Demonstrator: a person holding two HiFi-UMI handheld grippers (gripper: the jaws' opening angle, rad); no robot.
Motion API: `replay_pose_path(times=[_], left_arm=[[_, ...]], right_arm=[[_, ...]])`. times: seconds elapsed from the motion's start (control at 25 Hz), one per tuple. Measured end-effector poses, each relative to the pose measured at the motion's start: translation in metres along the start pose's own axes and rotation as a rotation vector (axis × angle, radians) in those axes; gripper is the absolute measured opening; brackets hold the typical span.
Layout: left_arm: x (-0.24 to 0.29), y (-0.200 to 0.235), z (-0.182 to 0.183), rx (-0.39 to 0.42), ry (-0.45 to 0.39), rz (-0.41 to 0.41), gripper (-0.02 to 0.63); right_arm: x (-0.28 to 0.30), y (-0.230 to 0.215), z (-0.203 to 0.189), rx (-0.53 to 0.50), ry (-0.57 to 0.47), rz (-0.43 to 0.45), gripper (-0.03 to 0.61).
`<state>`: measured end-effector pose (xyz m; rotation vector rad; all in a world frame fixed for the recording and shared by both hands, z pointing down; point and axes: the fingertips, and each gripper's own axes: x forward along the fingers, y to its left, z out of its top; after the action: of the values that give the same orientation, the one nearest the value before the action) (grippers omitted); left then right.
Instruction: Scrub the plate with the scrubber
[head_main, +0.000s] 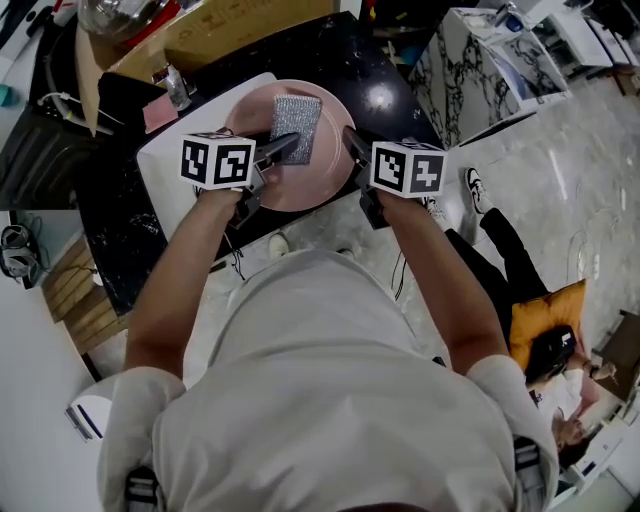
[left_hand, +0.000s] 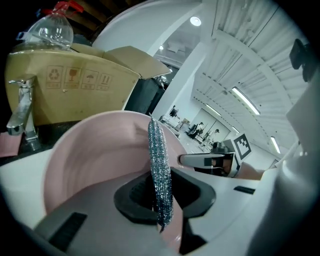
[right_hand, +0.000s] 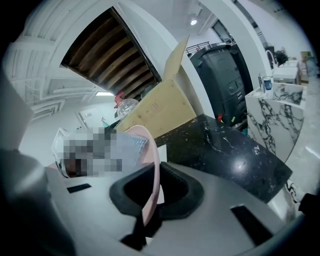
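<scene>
A pink plate (head_main: 320, 175) is held above a white board on the dark counter. My right gripper (head_main: 352, 147) is shut on the plate's right rim (right_hand: 150, 172), which runs edge-on between its jaws. A silver mesh scrubber (head_main: 296, 125) lies flat on the plate's face. My left gripper (head_main: 290, 146) is shut on the scrubber's near edge. In the left gripper view the scrubber (left_hand: 160, 175) stands edge-on between the jaws with the plate's bowl (left_hand: 95, 155) behind it.
A white board (head_main: 175, 180) lies under the plate on the black stone counter (head_main: 380, 80). A cardboard box (head_main: 230, 30) and a chrome tap (left_hand: 20, 115) stand at the back. A marble-patterned block (head_main: 480, 70) is to the right.
</scene>
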<state>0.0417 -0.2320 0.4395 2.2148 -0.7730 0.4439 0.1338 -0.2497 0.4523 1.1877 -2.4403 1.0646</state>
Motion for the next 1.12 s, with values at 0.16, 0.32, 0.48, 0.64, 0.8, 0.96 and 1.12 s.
replay_pose_path(times=[0.16,0.32,0.48,0.64,0.8,0.96,1.12], left_arm=[[-0.019,0.022,0.001,-0.023,-0.015,0.048,0.067],[-0.041,0.046,0.0,-0.044,-0.037,0.105,0.067],[-0.06,0.061,-0.001,-0.046,-0.058,0.158,0.067],[-0.063,0.044,0.007,-0.021,-0.081,0.116,0.067],[-0.044,0.01,0.015,0.033,-0.058,0.033,0.067],[-0.02,-0.004,0.016,0.063,-0.003,-0.006,0.067],[-0.02,0.008,0.017,0.043,0.005,0.009,0.067]], right_arm=[[-0.001,-0.001,-0.002,0.001,0.005,0.0,0.025],[0.0,-0.004,-0.002,0.001,0.002,-0.005,0.026],[0.002,-0.004,-0.002,0.006,0.004,-0.009,0.026],[0.003,-0.003,-0.002,0.005,0.008,-0.01,0.025],[0.006,0.004,-0.004,0.002,0.012,0.0,0.025],[0.009,0.014,-0.004,-0.013,0.013,0.006,0.025],[0.006,0.014,-0.001,-0.018,0.001,-0.003,0.023]])
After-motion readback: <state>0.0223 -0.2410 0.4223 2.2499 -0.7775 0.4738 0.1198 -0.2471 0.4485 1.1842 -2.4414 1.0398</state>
